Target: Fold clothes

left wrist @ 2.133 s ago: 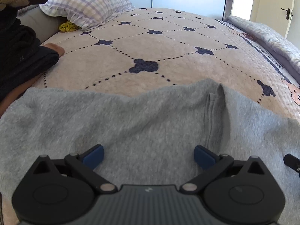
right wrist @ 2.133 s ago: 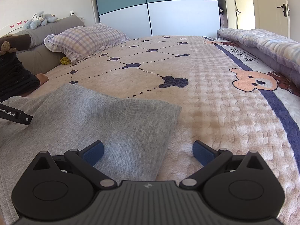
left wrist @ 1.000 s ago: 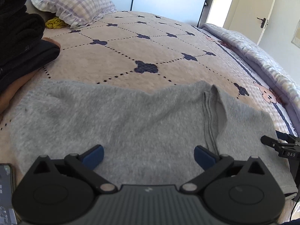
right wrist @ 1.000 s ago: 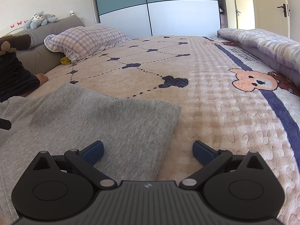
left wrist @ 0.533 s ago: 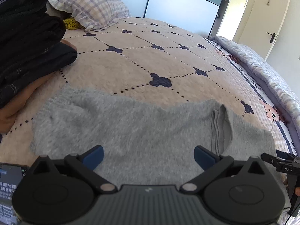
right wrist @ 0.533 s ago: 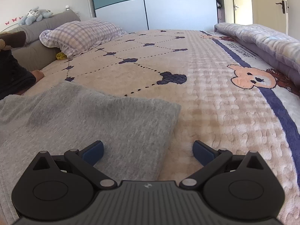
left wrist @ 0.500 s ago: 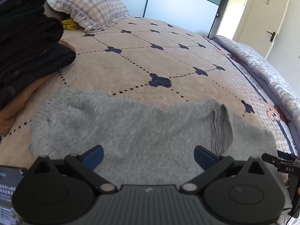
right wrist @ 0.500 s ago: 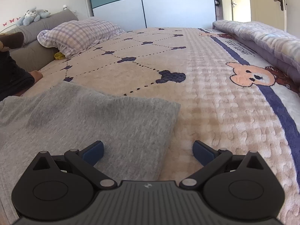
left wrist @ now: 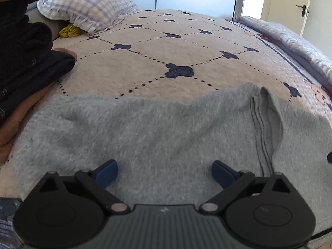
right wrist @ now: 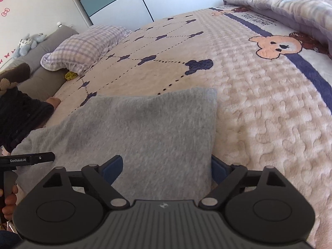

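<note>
Left claw (left wrist: 165, 172) spread wide over grey garment (left wrist: 157, 132)

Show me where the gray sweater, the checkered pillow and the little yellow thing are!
gray sweater (left wrist: 166, 128), left wrist view, middle of the spread fabric.
checkered pillow (left wrist: 89, 6), left wrist view, top face of the pillow.
little yellow thing (left wrist: 70, 31), left wrist view, its bunched middle, beside the pillow.
</note>
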Demonstrator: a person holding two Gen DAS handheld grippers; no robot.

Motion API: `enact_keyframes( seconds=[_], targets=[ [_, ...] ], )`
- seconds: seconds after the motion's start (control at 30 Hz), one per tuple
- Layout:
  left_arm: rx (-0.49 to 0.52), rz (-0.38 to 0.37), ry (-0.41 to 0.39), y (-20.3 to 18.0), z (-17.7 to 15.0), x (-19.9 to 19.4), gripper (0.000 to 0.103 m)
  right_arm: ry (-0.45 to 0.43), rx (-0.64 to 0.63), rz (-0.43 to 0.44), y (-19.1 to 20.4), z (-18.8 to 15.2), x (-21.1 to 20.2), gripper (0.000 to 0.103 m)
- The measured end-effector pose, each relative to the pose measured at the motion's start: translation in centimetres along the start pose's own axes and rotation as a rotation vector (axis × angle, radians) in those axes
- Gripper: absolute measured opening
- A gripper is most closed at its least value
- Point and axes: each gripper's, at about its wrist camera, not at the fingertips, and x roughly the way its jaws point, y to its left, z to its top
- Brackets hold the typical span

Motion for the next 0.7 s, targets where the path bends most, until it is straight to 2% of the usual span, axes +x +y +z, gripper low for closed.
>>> enact_keyframes(
  seconds=[0.07,0.1,0.23,0.37,0.43,0.5,0.57,0.6,0.63,0.67,0.7],
  targets=[
    [-0.011,-0.014,-0.012,0.8,0.0,-1.4,0.061,-0.002,0.079,0.052,-1.2,0.3,0.0,0.077],
    [-0.017,-0.022,-0.018,1.2,-0.1,-2.0,0.056,0.001,0.126,0.079,-2.0,0.6,-0.1,0.07],
    [-0.122,-0.048,-0.043,5.4,0.3,-3.5,0.056,0.027,0.176,0.146,-2.9,0.7,0.2,0.052],
    [-0.183,-0.086,-0.051,8.4,0.7,-3.9,0.055,0.055,0.21,0.207,-3.6,0.8,0.5,0.05],
    [-0.216,-0.111,-0.057,9.2,0.9,-4.2,0.052,0.065,0.207,0.232,-3.4,0.9,1.0,0.054],
    [-0.217,-0.101,-0.082,9.3,0.9,-4.9,0.053,0.075,0.199,0.254,-3.1,1.1,1.7,0.054],
    [-0.214,-0.079,-0.12,9.3,0.8,-5.9,0.054,0.082,0.198,0.256,-2.9,1.4,2.2,0.048],
    [-0.21,-0.062,-0.144,9.3,0.8,-6.5,0.055,0.087,0.186,0.241,-2.7,1.5,2.4,0.035],
    [-0.199,-0.039,-0.172,9.3,0.8,-7.1,0.067,0.092,0.172,0.222,-2.5,1.7,2.5,0.025],
    [-0.188,-0.017,-0.2,9.2,0.8,-7.8,0.087,0.093,0.165,0.215,-2.4,1.8,2.4,0.025],
    [-0.164,0.021,-0.228,9.2,0.9,-8.1,0.094,0.09,0.164,0.216,-2.4,1.8,2.3,0.024]
  ],
)
